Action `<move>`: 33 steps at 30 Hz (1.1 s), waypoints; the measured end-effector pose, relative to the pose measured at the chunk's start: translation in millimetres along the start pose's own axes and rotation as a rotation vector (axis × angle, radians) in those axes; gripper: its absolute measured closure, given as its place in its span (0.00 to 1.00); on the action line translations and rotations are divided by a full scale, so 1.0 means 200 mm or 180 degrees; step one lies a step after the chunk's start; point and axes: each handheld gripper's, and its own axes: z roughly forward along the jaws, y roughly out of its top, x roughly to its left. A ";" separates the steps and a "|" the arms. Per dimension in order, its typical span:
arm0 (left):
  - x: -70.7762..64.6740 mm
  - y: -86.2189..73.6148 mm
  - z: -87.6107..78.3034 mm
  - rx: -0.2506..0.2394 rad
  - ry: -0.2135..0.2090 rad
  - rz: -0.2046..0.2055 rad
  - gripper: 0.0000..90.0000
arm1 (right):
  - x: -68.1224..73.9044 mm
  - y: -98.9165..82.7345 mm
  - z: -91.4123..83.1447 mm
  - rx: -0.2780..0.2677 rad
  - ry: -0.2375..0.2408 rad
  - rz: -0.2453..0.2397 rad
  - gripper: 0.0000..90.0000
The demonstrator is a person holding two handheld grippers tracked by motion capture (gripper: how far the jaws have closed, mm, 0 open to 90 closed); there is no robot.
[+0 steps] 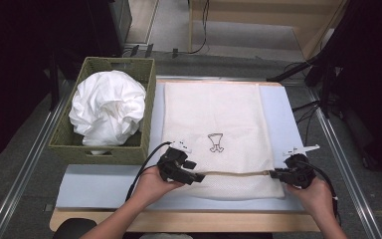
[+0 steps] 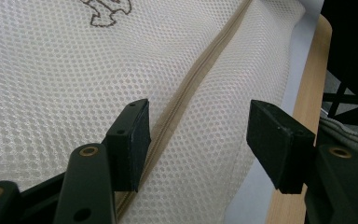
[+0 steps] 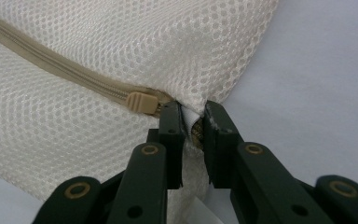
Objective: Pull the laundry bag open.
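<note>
A white mesh bag (image 1: 214,129) with a small brown emblem lies flat on the mat, and a beige zipper (image 1: 234,174) runs along its near edge. My left gripper (image 1: 195,177) is at the zipper's left end. In the left gripper view it (image 2: 200,126) stands open, its jaws on either side of the zipper (image 2: 200,77) without pinching it. My right gripper (image 1: 274,174) is at the zipper's right end. The right gripper view shows it (image 3: 193,116) shut on the bag's mesh corner, just beside the beige zipper pull (image 3: 140,101).
A green woven basket (image 1: 129,67) holding a bundle of white cloth (image 1: 107,107) stands at the left of the bag. A pale blue mat (image 1: 94,184) covers the wooden table (image 1: 179,221). Cables and dark stands lie on the floor beyond.
</note>
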 end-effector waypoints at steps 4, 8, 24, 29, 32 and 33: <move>0.00 0.00 0.00 0.0002 -0.0016 -0.0001 0.48 | -0.01 0.02 0.00 0.0050 0.0111 0.0154 0.92; -0.01 0.00 0.00 0.0012 -0.0067 -0.0028 0.51 | -0.03 0.03 -0.01 0.0024 0.0195 0.0206 0.92; -0.10 0.08 0.04 0.0075 -0.0278 0.0042 0.58 | -0.04 0.04 -0.14 -0.0377 0.0458 0.0317 0.92; -0.11 0.12 0.07 0.0079 -0.0361 0.0052 0.60 | -0.04 0.04 -0.16 -0.0432 0.0502 0.0284 0.92; -0.13 0.16 0.08 0.0098 -0.0436 0.0052 0.62 | -0.04 0.04 -0.17 -0.0454 0.0536 0.0275 0.91; -0.14 0.18 0.08 0.0090 -0.0437 0.0066 0.62 | -0.04 0.04 -0.17 -0.0454 0.0536 0.0275 0.91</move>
